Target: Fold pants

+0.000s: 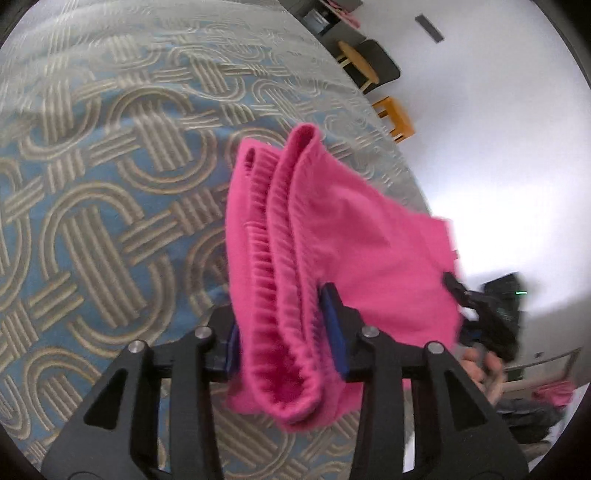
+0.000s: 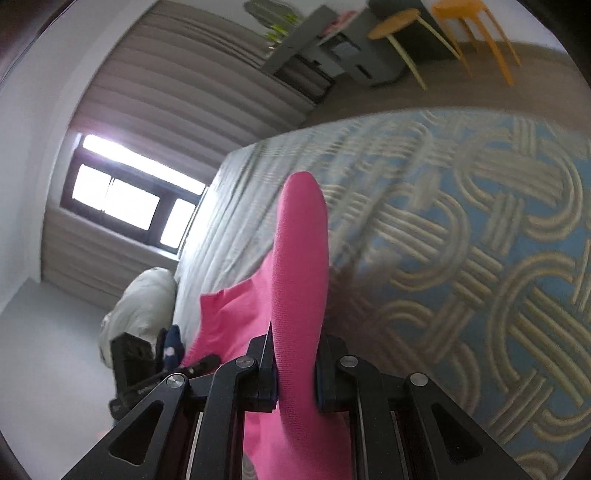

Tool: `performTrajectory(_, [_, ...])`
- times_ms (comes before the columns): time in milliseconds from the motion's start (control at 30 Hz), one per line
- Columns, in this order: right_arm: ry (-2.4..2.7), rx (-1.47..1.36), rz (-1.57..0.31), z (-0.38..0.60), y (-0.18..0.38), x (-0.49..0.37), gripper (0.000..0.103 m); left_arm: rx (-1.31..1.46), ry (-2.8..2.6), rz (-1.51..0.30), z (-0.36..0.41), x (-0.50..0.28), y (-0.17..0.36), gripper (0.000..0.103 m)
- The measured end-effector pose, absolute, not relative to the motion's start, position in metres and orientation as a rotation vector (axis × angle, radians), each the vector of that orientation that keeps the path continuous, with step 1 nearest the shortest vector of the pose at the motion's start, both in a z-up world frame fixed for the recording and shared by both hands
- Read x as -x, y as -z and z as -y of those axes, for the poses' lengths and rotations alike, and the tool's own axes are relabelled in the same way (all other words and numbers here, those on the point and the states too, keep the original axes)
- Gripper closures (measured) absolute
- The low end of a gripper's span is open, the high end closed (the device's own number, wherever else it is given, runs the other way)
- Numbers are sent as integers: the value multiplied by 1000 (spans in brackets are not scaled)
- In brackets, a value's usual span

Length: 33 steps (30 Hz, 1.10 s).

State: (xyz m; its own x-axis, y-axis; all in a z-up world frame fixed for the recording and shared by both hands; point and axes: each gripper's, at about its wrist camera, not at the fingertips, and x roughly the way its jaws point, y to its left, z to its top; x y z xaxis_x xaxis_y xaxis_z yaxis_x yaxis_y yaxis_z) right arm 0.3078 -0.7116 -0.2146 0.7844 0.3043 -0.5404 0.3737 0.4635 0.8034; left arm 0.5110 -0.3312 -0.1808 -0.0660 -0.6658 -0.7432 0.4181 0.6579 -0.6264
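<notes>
The pink pants (image 1: 332, 236) hang in the air above the bed, stretched between both grippers. My left gripper (image 1: 284, 332) is shut on the ribbed elastic waistband, which is doubled over between its blue pads. My right gripper (image 2: 295, 369) is shut on a folded edge of the pink pants (image 2: 299, 258). The right gripper also shows at the far right of the left wrist view (image 1: 480, 306), at the cloth's other end. The left gripper shows at the lower left of the right wrist view (image 2: 147, 365).
The bed (image 1: 110, 184) carries a blue cover with a beige looped pattern. A white pillow (image 2: 140, 310) lies near the window side. A round wooden stool (image 2: 399, 22) and an orange stool (image 2: 476, 22) stand on the floor beyond the bed.
</notes>
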Motion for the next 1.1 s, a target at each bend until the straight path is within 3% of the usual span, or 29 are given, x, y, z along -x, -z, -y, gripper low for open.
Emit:
performTrajectory(33, [56, -1168, -712, 718, 221, -305, 72, 238, 878, -1385, 321, -515, 177, 48])
performTrajectory(67, [67, -1200, -709, 724, 225, -301, 68, 233, 855, -1386, 315, -515, 174, 35])
performTrajectory(100, [76, -1211, -695, 730, 226, -296, 68, 228, 824, -1372, 305, -517, 167, 32])
performTrajectory(200, [167, -1138, -666, 737, 203, -280, 51, 247, 768, -1264, 275, -518, 141, 32])
performTrajectory(233, [194, -1098, -640, 736, 191, -273, 51, 260, 771, -1217, 270, -517, 130, 39])
performTrajectory(267, [192, -1063, -616, 732, 179, -270, 51, 270, 788, -1186, 269, -514, 122, 55])
performTrajectory(300, [187, -1040, -604, 728, 171, -269, 54, 272, 809, -1162, 271, -511, 113, 65])
performTrajectory(333, [192, -1000, -589, 721, 160, -268, 64, 272, 814, -1139, 276, -503, 105, 80])
performTrajectory(367, [204, -952, -580, 713, 149, -269, 71, 270, 819, -1124, 283, -499, 100, 86])
performTrajectory(400, [213, -888, -579, 701, 136, -274, 81, 262, 828, -1113, 294, -495, 96, 86])
performTrajectory(567, [170, -758, -649, 661, 127, -318, 83, 200, 863, -1067, 348, -472, 101, 86])
performTrajectory(733, [253, -679, -721, 644, 169, -331, 83, 73, 758, -1035, 387, -476, 149, 86])
performTrajectory(767, [308, -635, -739, 642, 182, -333, 83, 59, 739, -1031, 388, -477, 158, 92])
performTrajectory(833, [326, -591, -716, 644, 202, -329, 89, 47, 773, -943, 377, -471, 177, 93])
performTrajectory(967, [228, -797, -630, 670, 220, -309, 95, 65, 781, -935, 371, -471, 177, 94])
performTrajectory(1100, [238, -796, -618, 671, 220, -304, 98, 25, 763, -921, 377, -469, 175, 94])
